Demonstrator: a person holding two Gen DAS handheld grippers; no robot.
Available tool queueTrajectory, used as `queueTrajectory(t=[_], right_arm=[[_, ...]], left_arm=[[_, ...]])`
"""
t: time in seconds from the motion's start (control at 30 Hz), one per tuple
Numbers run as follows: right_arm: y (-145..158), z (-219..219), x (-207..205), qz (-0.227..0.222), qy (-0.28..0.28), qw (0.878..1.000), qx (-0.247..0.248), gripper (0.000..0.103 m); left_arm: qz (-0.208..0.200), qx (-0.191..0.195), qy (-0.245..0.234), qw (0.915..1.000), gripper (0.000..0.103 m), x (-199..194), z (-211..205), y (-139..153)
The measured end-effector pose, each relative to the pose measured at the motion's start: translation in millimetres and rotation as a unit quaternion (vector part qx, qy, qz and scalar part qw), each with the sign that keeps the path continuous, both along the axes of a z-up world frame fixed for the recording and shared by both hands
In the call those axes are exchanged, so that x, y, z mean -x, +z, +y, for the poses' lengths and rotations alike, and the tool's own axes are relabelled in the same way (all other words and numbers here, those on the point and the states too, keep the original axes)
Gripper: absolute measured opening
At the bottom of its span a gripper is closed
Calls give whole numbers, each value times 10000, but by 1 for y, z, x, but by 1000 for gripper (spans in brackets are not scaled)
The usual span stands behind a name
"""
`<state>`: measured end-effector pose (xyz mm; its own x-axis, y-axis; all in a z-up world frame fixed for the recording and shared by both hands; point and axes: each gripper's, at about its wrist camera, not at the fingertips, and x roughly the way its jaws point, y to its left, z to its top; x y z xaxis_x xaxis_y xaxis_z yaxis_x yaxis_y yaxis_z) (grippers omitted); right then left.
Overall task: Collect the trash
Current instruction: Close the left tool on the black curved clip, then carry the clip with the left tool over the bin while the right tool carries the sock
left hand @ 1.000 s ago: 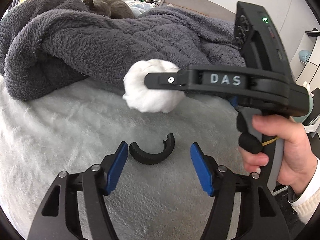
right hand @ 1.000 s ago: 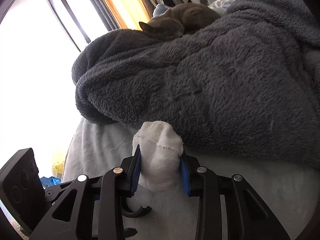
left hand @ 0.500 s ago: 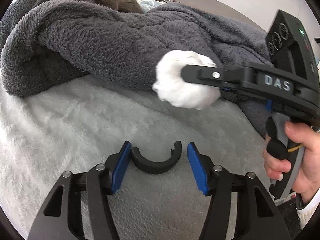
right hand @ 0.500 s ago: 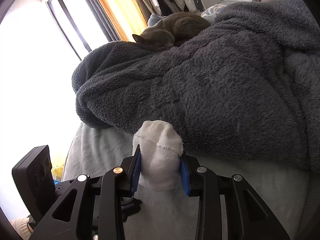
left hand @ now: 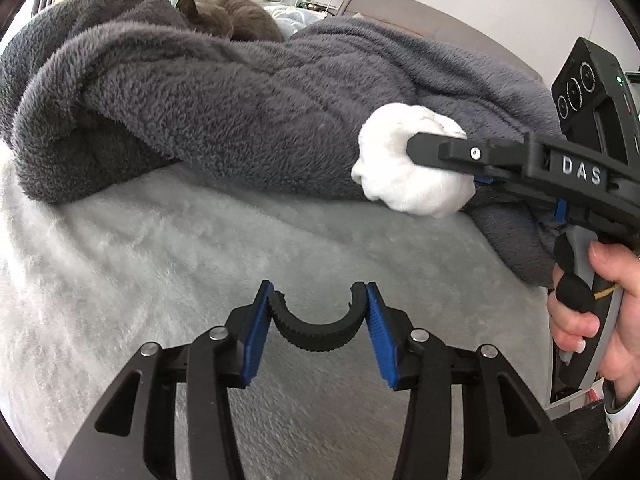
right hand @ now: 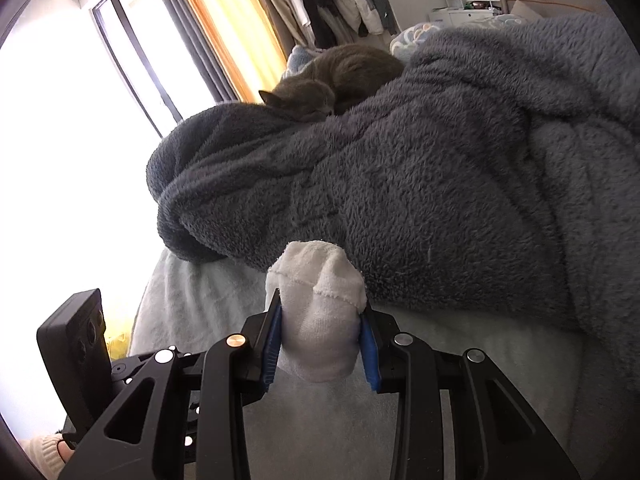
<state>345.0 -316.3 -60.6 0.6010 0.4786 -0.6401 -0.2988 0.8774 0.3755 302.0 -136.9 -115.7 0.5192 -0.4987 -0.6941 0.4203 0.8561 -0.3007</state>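
At lower centre, the left tongs (left hand: 318,322) had just closed on a black ribbed half-ring (left hand: 318,330); the right tongs (right hand: 320,344) clamped a white sock (right hand: 318,312) above the bed (left hand: 160,248).

A cat (left hand: 236,20) lies on the blanket (left hand: 224,108) behind the bedspread (left hand: 160,248).

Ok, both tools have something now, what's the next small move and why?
Probably lift the left tool straight up off the pale bed cover: its pads have just closed on the ends of the black curved piece, which sits low on the cover, while the right tool already holds the white sock clear.
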Motion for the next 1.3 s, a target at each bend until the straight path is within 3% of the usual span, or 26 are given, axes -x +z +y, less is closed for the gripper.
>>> queueTrajectory(t=[0.33, 0.67, 0.97, 1.3], right_arm=[[18, 12, 14, -142, 30, 9999, -82, 35], [21, 50, 43, -132, 163, 9996, -208, 35], [22, 82, 87, -209, 246, 9995, -73, 35], [25, 128, 126, -352, 534, 9979, 30, 35]], left_arm=[[-62, 93, 98, 9999, 49, 15, 15, 11], [-32, 17, 328, 9995, 49, 60, 57, 21], [-101, -253, 863, 9959, 49, 115, 106, 38], [98, -465, 1651, 9851, 49, 155, 163, 29]])
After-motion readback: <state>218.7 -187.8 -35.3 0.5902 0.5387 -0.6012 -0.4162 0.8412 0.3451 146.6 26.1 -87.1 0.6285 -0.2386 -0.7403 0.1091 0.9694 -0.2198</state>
